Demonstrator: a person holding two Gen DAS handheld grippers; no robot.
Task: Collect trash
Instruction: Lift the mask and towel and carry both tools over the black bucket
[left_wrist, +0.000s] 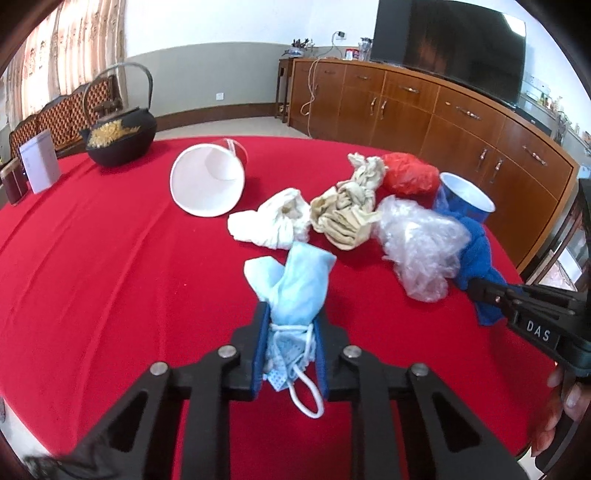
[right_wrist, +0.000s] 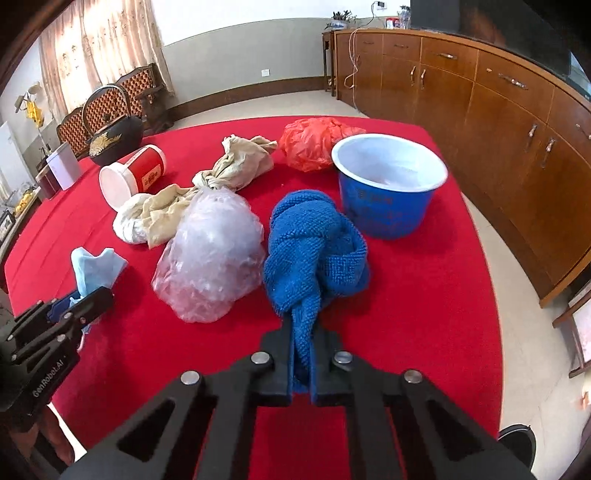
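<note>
Mask (left_wrist: 299, 284), crumpled pale blue, is pinched by the left gripper (left_wrist: 291, 332); right gripper (right_wrist: 303, 332) pinches a knotted blue towel (right_wrist: 314, 247), hiding its tail.

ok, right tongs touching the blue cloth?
Touching. Right wrist view: the right tongs are shut on the blue cloth, its tail pinched between both fingers.

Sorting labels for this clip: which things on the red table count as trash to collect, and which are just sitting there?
Trash job:
face mask, in left tongs
blue towel, in right tongs
clear plastic bag
red plastic bag
beige rag
white rag
blue bucket, probably the bin

Lying about:
iron teapot
tipped paper cup
white box
</note>
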